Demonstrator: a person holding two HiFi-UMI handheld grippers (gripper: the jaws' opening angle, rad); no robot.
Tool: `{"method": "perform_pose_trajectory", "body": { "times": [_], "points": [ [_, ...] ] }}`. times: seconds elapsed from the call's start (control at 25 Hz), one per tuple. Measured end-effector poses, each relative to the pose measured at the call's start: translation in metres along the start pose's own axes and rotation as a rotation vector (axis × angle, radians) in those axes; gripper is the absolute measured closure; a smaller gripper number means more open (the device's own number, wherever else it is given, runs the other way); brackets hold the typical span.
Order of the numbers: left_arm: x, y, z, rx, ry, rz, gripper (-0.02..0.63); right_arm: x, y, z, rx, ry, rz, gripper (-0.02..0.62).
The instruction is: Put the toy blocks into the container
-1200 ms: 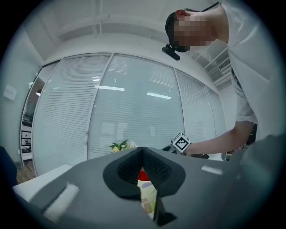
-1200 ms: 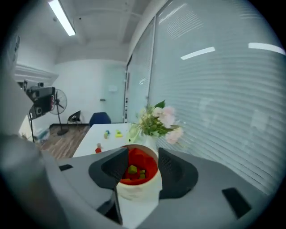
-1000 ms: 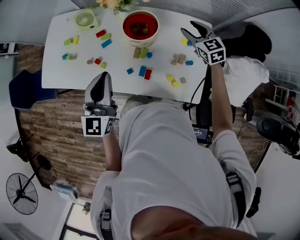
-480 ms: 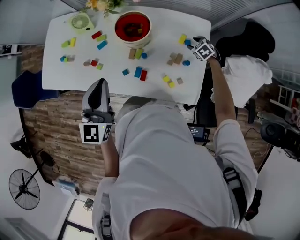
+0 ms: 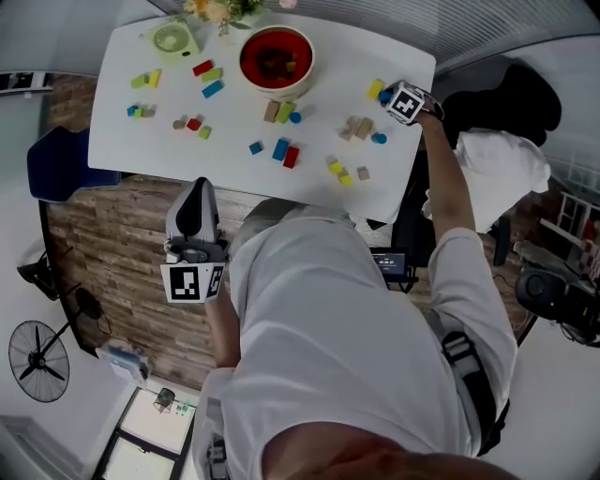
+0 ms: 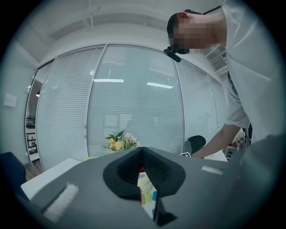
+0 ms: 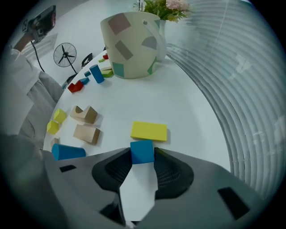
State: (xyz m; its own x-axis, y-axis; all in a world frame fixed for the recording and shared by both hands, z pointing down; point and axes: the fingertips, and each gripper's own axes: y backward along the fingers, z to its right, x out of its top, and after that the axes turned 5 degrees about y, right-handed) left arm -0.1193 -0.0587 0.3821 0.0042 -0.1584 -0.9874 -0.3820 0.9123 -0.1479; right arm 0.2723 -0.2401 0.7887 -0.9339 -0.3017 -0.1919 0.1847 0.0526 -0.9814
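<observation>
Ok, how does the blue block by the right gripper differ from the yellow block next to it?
The blue cube-shaped block is squarish; the yellow flat block is a longer slab. The blue one sits gripped between the jaws of the right gripper, which have just been closing; the yellow one lies free just beyond it. Both rest on the white table.

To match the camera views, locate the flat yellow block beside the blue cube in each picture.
Head view: flat yellow block, upper right of centre.
Left gripper view: not in it.
Right gripper view: low centre, just beyond the blue cube.
Shared landmark: the flowers, in all three.
</observation>
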Motion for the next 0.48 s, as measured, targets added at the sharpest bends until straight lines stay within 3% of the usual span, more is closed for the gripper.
{"method": "perform_pose_trajectory", "body": {
  "times": [0.16, 0.48],
  "points": [
    [0.0, -0.003, -0.001, -0.013, 0.022, 0.016, 0.607, 0.016, 0.015, 0.007, -0.026, -0.041, 0.125, 0.443],
    [0.003, -0.021, 0.004, -0.104, 0.026, 0.035, 0.607, 0.029, 0.067, -0.008, 0.007, -0.419, 0.547, 0.443]
  ]
}}
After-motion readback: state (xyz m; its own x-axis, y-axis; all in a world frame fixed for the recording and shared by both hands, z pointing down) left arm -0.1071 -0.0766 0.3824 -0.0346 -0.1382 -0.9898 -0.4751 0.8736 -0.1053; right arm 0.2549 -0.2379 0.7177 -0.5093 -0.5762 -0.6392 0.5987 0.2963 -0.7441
